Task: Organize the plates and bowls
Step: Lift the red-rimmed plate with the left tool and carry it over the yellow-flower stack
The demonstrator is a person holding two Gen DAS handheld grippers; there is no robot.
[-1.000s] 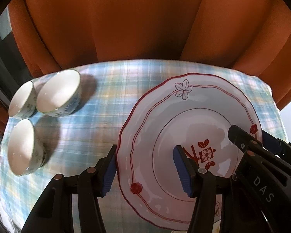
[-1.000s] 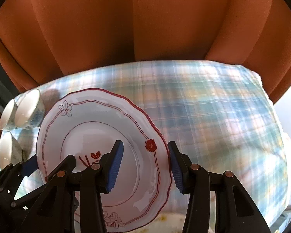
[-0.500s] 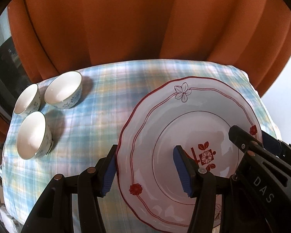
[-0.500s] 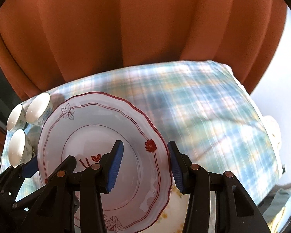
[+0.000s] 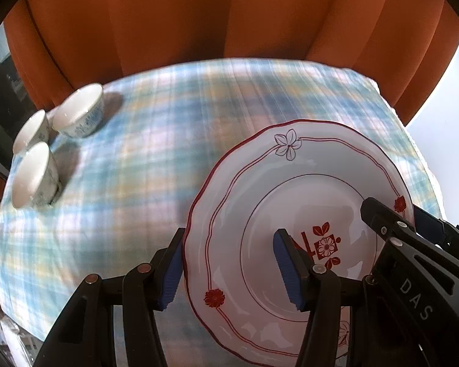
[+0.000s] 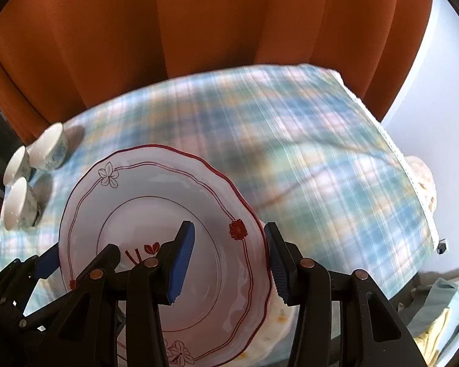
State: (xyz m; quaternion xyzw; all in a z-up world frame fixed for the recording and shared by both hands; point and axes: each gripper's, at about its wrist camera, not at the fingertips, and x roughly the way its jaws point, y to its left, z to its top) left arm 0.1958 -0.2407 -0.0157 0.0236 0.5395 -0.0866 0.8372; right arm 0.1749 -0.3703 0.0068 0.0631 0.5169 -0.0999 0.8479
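Ahead of the left gripper (image 5: 226, 263) the desk (image 5: 174, 140) lies open; three bowls (image 5: 76, 116) crowd its far-left corner.

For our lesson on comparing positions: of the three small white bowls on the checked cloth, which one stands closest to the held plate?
The back bowl, nearest the orange curtain: it stands closest to the plate; the other two lie further left.

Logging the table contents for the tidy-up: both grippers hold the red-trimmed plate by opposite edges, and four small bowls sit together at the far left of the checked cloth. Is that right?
Not quite: there are three small bowls, not four. The left wrist view shows them clearly, clustered at the far left of the checked cloth. The rest stands: the left gripper and right gripper hold the red-trimmed plate by opposite edges.
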